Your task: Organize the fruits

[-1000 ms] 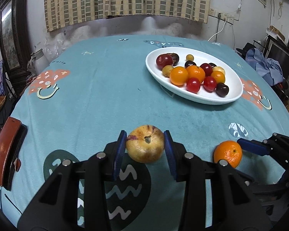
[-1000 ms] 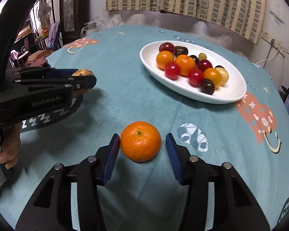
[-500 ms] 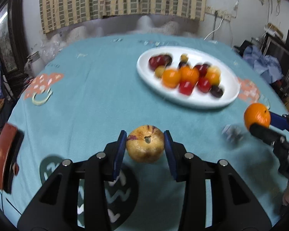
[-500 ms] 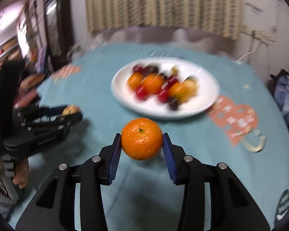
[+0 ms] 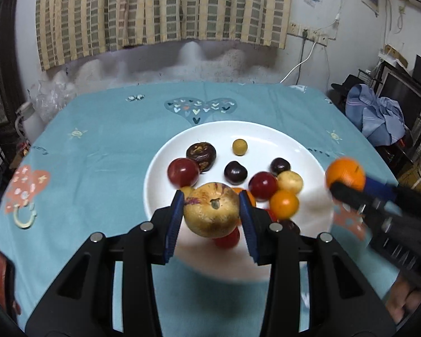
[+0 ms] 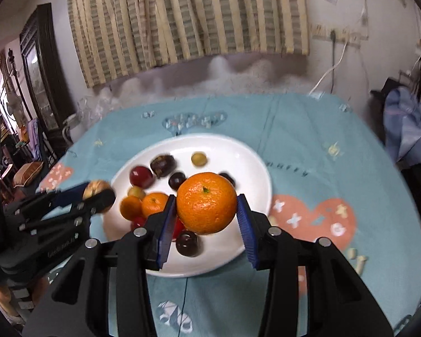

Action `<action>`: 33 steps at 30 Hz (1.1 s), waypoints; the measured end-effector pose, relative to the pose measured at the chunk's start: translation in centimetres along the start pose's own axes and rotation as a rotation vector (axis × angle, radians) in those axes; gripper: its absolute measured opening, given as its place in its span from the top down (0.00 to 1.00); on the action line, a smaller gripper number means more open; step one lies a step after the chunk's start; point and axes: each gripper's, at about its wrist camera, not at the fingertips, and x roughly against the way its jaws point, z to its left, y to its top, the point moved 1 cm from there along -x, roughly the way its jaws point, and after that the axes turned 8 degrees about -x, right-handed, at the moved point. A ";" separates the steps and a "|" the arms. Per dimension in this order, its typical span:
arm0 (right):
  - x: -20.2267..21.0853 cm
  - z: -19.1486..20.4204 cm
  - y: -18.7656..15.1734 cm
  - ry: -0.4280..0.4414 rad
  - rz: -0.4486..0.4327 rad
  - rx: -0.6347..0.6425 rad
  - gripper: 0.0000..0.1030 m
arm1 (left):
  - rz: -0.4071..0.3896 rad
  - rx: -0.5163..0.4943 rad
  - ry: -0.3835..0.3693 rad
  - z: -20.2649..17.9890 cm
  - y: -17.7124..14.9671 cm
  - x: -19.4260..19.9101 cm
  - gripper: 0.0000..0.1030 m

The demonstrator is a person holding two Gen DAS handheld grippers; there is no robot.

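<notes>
My left gripper (image 5: 211,213) is shut on a yellowish-brown round fruit (image 5: 211,213) and holds it in the air over the near edge of the white oval plate (image 5: 165,165). My right gripper (image 6: 206,216) is shut on an orange (image 6: 206,202) and holds it above the same plate (image 6: 252,168). The plate carries several small fruits: red, dark purple, yellow and orange ones. In the left wrist view the right gripper with its orange (image 5: 345,174) is at the plate's right edge. In the right wrist view the left gripper with its fruit (image 6: 96,189) is at the plate's left edge.
The plate sits on a teal patterned tablecloth (image 5: 98,129) over a round table. A striped curtain (image 5: 160,8) hangs on the wall behind. Blue clothing (image 5: 379,115) lies on furniture at the right. A dark cabinet (image 6: 42,64) stands at the left.
Both grippers lifted their fruits off the cloth and moved forward. They now hang over the plate, which was farther off before. The right gripper closed on the orange during this second.
</notes>
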 end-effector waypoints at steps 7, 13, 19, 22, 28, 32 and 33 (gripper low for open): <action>0.2 -2.0 1.0 0.088 -0.009 -0.098 0.37 | -0.005 0.066 -0.011 1.2 0.9 -2.4 0.37; 10.9 0.9 2.0 0.219 -0.234 -0.088 0.22 | -0.047 0.086 0.034 2.9 -0.3 2.3 0.32; 13.2 3.8 -2.5 0.168 -0.210 -0.017 0.11 | -0.052 0.094 0.119 3.2 -5.0 8.4 0.21; 13.0 4.4 -6.2 0.106 -0.171 0.029 0.11 | -0.062 0.119 0.146 2.5 -8.5 10.9 0.12; 11.7 3.2 -12.4 -0.071 -0.160 0.085 0.10 | -0.114 0.056 0.297 -0.1 -14.4 13.4 0.11; 11.3 2.9 -13.5 -0.131 -0.171 0.106 0.09 | -0.146 0.005 0.319 -1.0 -14.6 13.8 0.03; 11.3 2.8 -13.5 -0.140 -0.179 0.104 0.09 | -0.149 0.003 0.322 -0.9 -14.6 13.8 0.03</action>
